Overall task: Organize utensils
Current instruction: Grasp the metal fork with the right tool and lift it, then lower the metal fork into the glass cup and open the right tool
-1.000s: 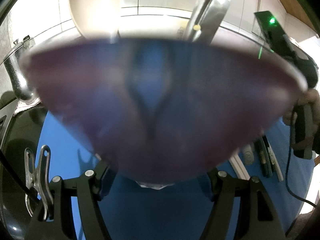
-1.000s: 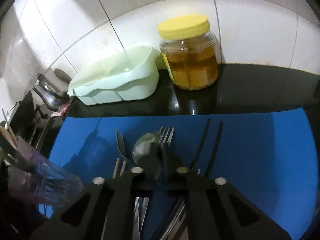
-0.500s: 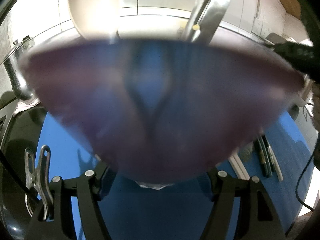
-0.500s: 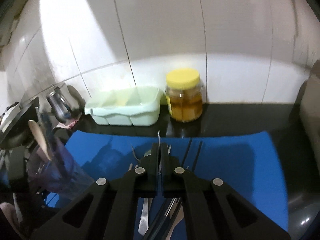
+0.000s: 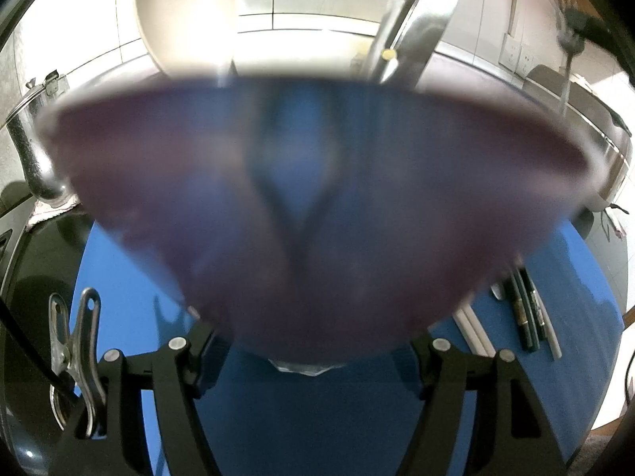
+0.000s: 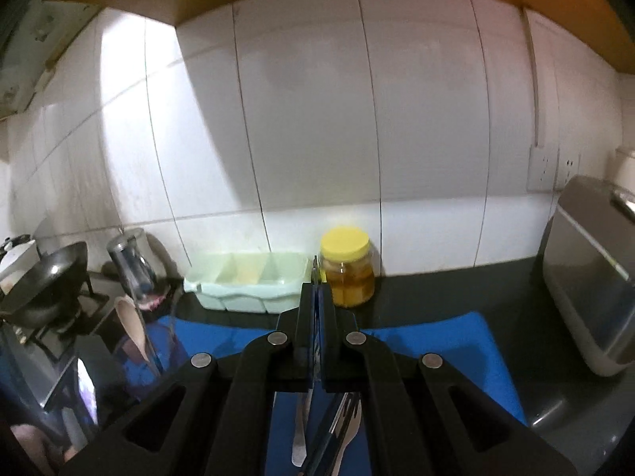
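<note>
Utensil sorting partly done, judging from what sits where. Translucent purple cup [image 5: 317,206] filling the left view, grasped at its base by the left tongs [image 5: 309,341] and held over a blue mat [image 5: 575,337] on the dark counter [image 6: 436,289]. Already standing in the cup: a wooden spoon [image 5: 182,20] and a broad metal utensil [image 5: 420,12]. Off to the upper right of the cup, a metal fork [image 5: 563,39], tines up, clenched in the right tongs [image 6: 315,305], raised above the mat and not yet in the cup. Left to collect from the mat: another fork [image 6: 351,420], dark chopsticks [image 5: 524,309] and pale chopsticks [image 5: 472,329]. Behind the mat against the tiled wall, a pale green divided tray [image 6: 246,281] beside a yellow-lidded jar [image 6: 347,269]
</note>
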{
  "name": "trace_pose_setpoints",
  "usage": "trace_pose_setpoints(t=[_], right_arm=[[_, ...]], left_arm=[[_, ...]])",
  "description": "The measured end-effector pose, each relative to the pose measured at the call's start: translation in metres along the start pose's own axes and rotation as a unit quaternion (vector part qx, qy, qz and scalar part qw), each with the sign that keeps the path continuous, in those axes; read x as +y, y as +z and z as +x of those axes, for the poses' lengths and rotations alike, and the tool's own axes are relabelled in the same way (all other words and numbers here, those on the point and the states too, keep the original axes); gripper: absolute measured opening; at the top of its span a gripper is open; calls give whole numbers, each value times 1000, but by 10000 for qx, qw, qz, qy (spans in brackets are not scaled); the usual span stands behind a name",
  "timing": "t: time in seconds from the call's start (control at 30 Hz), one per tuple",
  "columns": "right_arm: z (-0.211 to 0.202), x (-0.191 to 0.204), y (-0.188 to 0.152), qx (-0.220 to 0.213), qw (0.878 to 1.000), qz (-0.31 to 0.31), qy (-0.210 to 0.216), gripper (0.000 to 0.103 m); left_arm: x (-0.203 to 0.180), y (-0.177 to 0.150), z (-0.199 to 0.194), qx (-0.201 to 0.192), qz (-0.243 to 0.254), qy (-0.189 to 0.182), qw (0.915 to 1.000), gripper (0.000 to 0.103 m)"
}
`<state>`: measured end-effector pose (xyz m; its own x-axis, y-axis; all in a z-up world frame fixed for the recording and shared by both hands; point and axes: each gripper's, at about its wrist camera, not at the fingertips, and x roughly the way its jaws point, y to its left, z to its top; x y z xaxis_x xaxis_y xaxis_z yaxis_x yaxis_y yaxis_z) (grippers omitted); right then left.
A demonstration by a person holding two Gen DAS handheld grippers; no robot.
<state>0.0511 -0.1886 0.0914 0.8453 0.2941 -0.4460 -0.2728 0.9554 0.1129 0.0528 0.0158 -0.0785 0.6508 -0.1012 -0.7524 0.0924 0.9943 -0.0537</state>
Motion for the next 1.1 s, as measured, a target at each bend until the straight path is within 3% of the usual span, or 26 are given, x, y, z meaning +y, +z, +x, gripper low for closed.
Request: trace_pose_setpoints(t=[0.67,0.9,1.1], right_arm=[[-47,62,50,-886,9927,-645,494,3],[-31,90,49,-854,9894,-911,743,3],[-9,110,34,-521,9870,-1221,903,3]], left_arm=[[0,0,0,1,1,3,10000,74],[0,0,0,2,1,3,10000,74],[0,0,0,2,2,4,10000,74]])
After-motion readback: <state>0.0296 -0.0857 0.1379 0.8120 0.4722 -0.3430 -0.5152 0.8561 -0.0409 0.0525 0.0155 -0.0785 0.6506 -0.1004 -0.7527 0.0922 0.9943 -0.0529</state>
